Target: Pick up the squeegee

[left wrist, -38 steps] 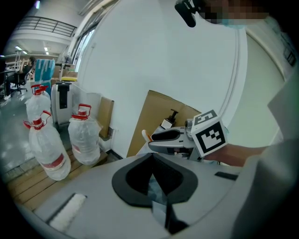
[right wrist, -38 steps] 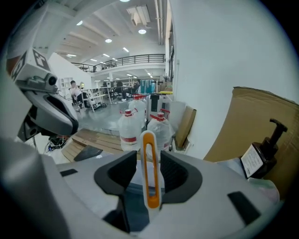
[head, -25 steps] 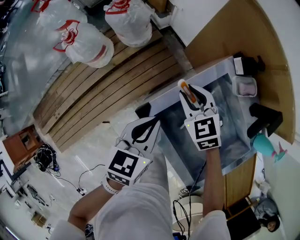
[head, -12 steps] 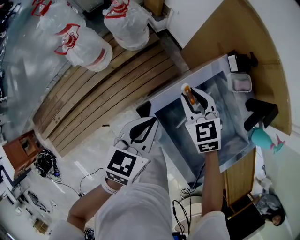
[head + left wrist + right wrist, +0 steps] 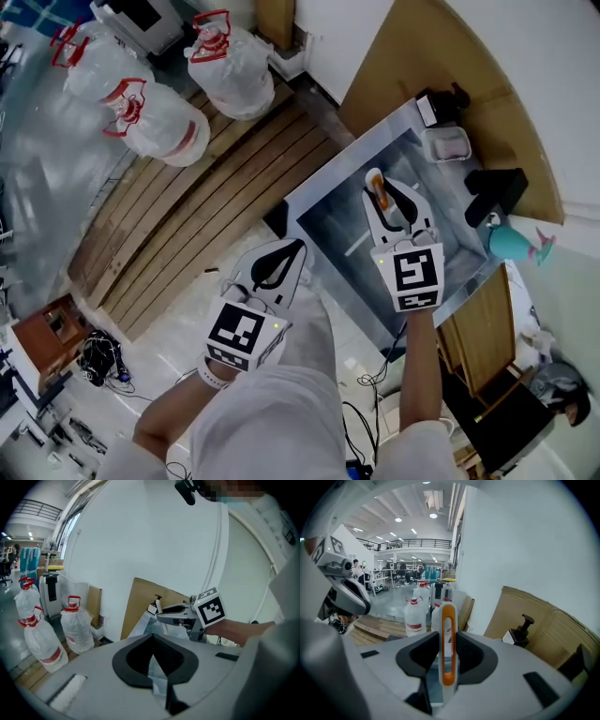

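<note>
The right tool (image 5: 392, 199), clamped on the squeegee (image 5: 378, 187), had lifted it clear above the sink (image 5: 347, 155), so the pickup looked done. The left tool (image 5: 281, 251) hung closed and empty nearby.

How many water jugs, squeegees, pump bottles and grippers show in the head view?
clear plastic water jugs with red handles: 3
white squeegee with orange grip, held: 1
dark pump bottle: 1
grippers, left gripper and right gripper: 2
Total: 7
</note>
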The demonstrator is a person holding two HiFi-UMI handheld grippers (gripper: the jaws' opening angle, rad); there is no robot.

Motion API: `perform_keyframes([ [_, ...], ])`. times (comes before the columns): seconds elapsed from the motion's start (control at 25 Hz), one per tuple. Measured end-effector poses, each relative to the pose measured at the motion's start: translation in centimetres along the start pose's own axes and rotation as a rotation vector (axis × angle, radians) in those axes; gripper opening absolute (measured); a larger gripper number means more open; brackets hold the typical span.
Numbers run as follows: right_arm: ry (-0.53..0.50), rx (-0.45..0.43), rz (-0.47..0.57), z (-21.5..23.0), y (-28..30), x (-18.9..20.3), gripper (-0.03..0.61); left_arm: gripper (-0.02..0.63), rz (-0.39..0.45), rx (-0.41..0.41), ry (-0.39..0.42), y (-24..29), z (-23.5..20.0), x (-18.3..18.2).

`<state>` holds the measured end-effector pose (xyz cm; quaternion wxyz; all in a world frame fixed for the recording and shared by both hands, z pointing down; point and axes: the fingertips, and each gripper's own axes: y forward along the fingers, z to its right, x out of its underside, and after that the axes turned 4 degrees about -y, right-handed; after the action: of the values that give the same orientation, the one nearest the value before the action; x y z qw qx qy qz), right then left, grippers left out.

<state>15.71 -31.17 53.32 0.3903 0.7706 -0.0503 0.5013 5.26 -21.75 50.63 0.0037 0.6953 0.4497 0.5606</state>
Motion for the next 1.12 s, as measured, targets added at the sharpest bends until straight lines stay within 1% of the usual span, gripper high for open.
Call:
perform_keyframes([
  [0.12, 0.012, 0.041, 0.022, 0.5, -2.4, -1.6, 0.107, 0.003, 0.012, 0.023, 0.019, -1.2, 1.1, -0.6],
  [0.28, 0.013, 0.098, 0.057, 0.5, -6.0, -4.2, 0.107, 0.004, 0.02, 0.063, 0.024, -3.3, 2.6, -1.4],
  [0.48, 0.012, 0.171, 0.118, -0.2, -10.9, -7.9, 0.107, 0.003, 0.075, 0.09, 0.056, -6.4, 3.8, -3.4],
  [0.72, 0.034, 0.242, 0.178, -2.8, -16.1, -11.0, 0.107, 0.003, 0.131, 0.081, 0.067, -10.4, 3.9, -4.7],
  [0.88, 0.055, 0.285, 0.218, -4.8, -19.1, -12.5, 0.107, 0.003, 0.169, 0.062, 0.08, -13.5, 3.6, -5.3],
  [1.0, 0.09, 0.314, 0.237, -6.2, -20.9, -12.9, 0.107, 0.004, 0.189, 0.038, 0.107, -15.6, 3.3, -5.5],
  [1.12, 0.127, 0.33, 0.26, -7.9, -22.3, -13.3, 0.107, 0.003, 0.205, 0.015, 0.112, -17.9, 3.0, -5.3],
])
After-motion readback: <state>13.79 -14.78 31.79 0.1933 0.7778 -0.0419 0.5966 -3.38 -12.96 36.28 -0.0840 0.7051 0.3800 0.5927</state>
